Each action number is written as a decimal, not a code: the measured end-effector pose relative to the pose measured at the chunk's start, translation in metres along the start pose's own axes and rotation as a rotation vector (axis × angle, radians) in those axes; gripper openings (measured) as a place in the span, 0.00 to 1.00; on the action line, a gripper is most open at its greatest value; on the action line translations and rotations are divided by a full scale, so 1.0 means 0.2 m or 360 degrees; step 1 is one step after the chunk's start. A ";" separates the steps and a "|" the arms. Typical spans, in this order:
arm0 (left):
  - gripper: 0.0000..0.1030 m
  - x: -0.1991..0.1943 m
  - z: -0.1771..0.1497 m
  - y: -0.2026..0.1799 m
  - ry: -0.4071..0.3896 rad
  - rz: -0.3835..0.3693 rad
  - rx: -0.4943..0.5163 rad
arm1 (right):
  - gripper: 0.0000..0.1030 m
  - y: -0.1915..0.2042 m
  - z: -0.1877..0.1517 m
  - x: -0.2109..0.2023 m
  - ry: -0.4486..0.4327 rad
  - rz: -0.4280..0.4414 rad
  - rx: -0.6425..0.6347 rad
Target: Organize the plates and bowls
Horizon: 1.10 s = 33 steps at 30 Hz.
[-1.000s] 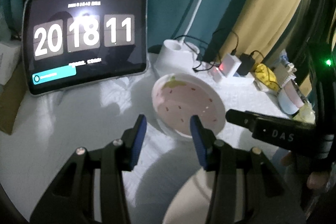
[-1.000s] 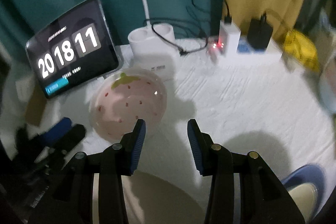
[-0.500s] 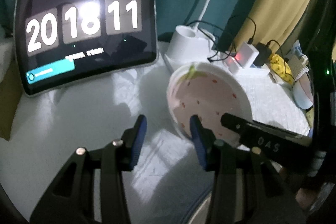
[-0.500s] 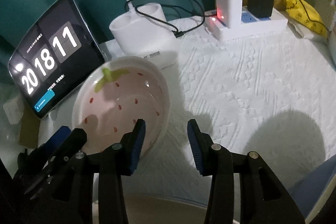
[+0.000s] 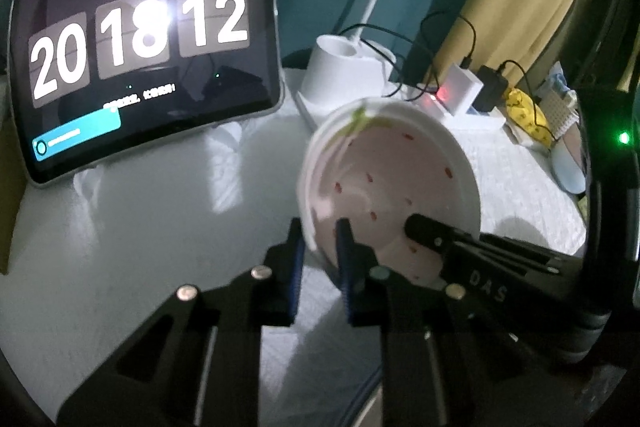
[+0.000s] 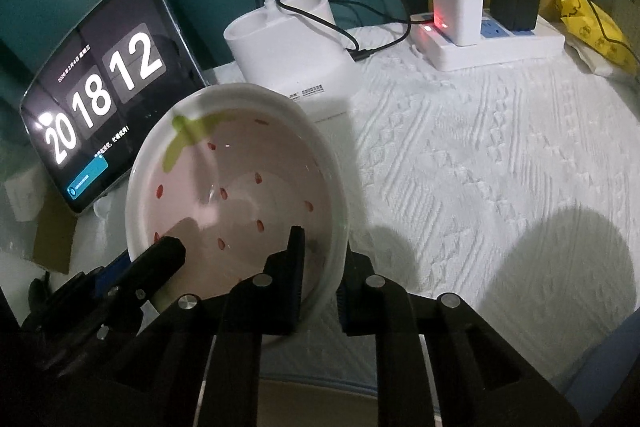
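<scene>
A pink strawberry-patterned bowl [image 5: 392,179] with a white rim and green leaf mark sits tilted above the white cloth. My left gripper [image 5: 320,243] is shut on its left rim, one finger inside and one outside. My right gripper [image 6: 322,255] is shut on its right rim in the same way; the bowl also shows in the right wrist view [image 6: 236,187]. Each gripper shows in the other's view, the right one at the bowl's right [image 5: 432,231] and the left one at its left [image 6: 160,255]. A blue-rimmed plate [image 5: 570,167] lies at the far right.
A tablet clock [image 5: 140,67] leans at the back left. A white lamp base [image 6: 288,55] stands behind the bowl. A power strip [image 6: 488,43] with chargers and cables lies at the back right, a yellow packet [image 6: 592,27] beside it. A pale dish edge [image 6: 320,391] shows below my right gripper.
Both grippers have moved in and closed on opposite rims of the strawberry bowl, which now sits tilted between them. The clock changed from 11 to 12.
</scene>
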<state>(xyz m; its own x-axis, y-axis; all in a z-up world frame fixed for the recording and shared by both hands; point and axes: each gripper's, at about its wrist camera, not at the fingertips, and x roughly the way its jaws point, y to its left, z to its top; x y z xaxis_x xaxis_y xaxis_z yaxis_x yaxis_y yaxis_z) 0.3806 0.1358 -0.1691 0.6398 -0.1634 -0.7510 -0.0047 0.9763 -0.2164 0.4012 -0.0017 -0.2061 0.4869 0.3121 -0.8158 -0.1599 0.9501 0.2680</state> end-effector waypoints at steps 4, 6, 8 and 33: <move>0.15 -0.03 0.00 -0.01 -0.0029 0.0012 0.0014 | 0.14 0.01 0.01 -0.03 -0.0024 0.0004 -0.0016; 0.15 -0.06 0.00 -0.02 -0.0053 0.0014 0.0017 | 0.14 0.01 0.02 -0.06 -0.0041 0.0011 -0.0021; 0.15 -0.09 0.00 -0.03 -0.0070 0.0019 0.0022 | 0.14 0.01 0.02 -0.09 -0.0057 0.0020 -0.0028; 0.15 -0.44 -0.05 -0.25 -0.0213 0.0045 0.0072 | 0.14 -0.03 -0.03 -0.49 -0.0184 0.0106 -0.0058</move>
<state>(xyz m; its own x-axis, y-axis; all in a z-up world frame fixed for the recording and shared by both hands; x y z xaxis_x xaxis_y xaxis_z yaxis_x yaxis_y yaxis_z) 0.3163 0.0998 -0.0975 0.7369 -0.1185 -0.6655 0.0088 0.9861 -0.1658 0.3480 -0.0377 -0.1304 0.5696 0.3746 -0.7316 -0.2253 0.9272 0.2993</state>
